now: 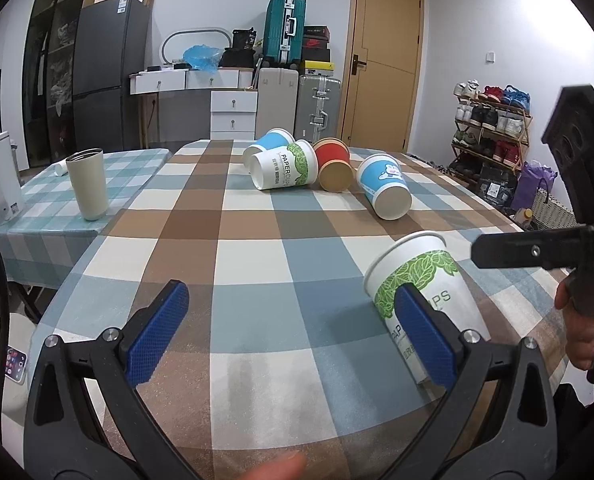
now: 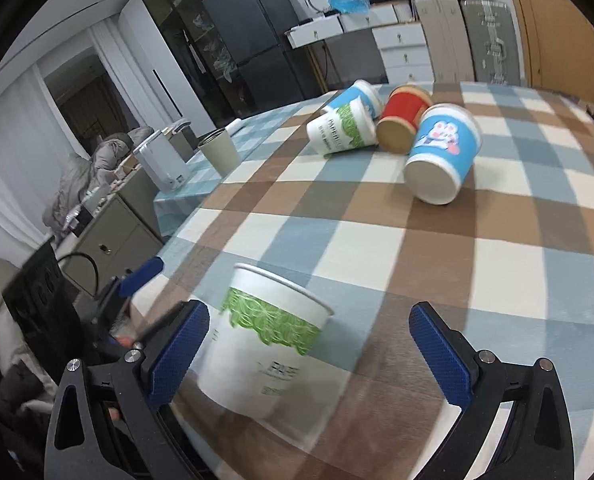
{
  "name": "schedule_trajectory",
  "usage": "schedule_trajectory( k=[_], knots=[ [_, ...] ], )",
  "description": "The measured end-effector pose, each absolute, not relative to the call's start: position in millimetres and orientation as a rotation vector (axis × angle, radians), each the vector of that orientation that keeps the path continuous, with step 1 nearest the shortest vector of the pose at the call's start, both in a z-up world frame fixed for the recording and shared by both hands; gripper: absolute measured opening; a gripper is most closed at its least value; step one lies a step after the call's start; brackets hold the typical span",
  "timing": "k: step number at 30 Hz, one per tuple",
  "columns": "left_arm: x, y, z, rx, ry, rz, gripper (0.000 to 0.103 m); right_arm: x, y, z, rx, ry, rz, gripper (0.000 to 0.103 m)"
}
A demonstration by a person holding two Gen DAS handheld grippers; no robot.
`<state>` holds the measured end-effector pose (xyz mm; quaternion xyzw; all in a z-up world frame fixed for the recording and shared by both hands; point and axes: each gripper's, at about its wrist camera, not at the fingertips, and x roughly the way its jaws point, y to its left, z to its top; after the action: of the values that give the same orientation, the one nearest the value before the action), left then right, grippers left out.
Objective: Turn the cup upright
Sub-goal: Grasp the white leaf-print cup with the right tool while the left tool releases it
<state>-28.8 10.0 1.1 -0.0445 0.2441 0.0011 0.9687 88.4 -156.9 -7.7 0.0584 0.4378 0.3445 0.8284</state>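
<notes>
White green-leaf paper cup [image 2: 267, 340] upright lower centre between spread right gripper [image 2: 315, 354] pads; left gripper [image 1: 293, 332] spread, empty; four cups upper centre remain tipped.

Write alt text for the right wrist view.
A white paper cup with a green leaf band stands upright between the open right gripper on a checked tablecloth. Four more cups lie tipped over at the far end, one of them red.
</notes>
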Motion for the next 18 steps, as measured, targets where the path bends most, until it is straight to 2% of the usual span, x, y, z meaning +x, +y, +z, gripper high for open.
schedule_trajectory(
  k=[10, 15, 17, 18],
  knots=[
    [-29.0, 12.2, -1.3, -0.084, 0.497, 0.009, 0.103, 111.1, -134.5, -27.1, 0.238, 1.140, 0.800, 0.090],
    [-29.1, 12.9, -2.4, -0.084, 0.499, 0.008, 0.103, 113.9, -130.6, -32.4, 0.255, 1.180, 0.818, 0.080],
    [-29.2, 13.5, -2.5, -0.084, 0.499, 0.009, 0.103, 114.6, -130.2, -33.4, 0.267, 1.192, 0.832, 0.072],
    [-29.0, 12.8, -2.4, -0.084, 0.499, 0.008, 0.103, 114.6, -130.1, -33.8, 0.269, 1.192, 0.834, 0.072]
  ],
)
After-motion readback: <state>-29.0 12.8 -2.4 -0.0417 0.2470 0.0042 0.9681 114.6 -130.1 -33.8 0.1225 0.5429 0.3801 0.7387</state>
